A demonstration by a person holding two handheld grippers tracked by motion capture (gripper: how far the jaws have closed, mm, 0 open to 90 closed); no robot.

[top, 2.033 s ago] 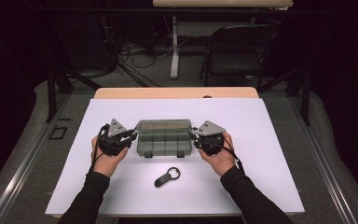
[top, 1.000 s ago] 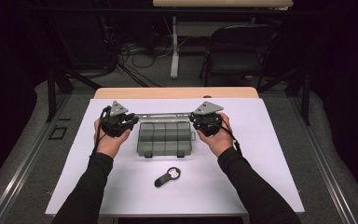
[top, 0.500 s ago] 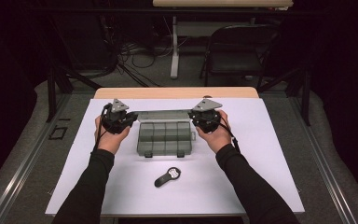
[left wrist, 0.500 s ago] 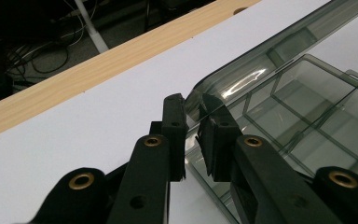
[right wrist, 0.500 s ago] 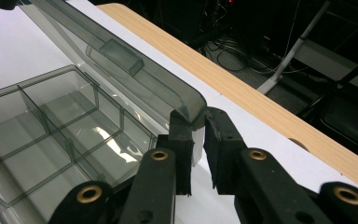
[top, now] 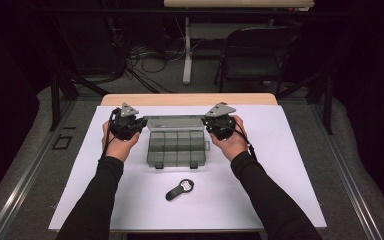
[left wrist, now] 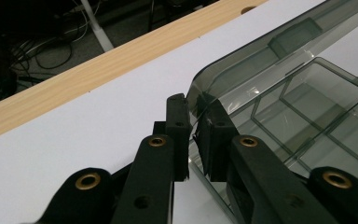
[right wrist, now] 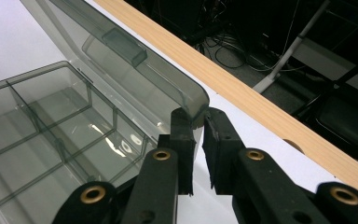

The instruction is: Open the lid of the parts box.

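The smoky translucent plastic compartment box (top: pixel 176 148) lies in the middle of the white-covered bench (top: pixel 285 150), its long axis running across from one hand to the other; its clear grey hinged lid (top: pixel 174 121) stands swung back along the far edge, its long edge parallel to the pale wooden strip (top: pixel 187 99) at the bench's far side. The left tool (top: pixel 136 125) sits at the lid's left end and the right tool (top: pixel 210 124) at its right end, so each hand is nearest its own corner and the lid spans the gap between them; in the left gripper view the left tool (left wrist: pixel 193 127) has just been closing, and its nearly shut black jaws pinch the lid's rounded corner (left wrist: pixel 200 93); in the right gripper view the right tool (right wrist: pixel 198 122) likewise clamps the opposite corner (right wrist: pixel 196 100), jaws almost together. By my reading, the coming move turns on that shared hinge line: both tools must travel together about it, or the lid twists. A small black key fob (top: pixel 179 189) lies nearer the person, well apart from the box.
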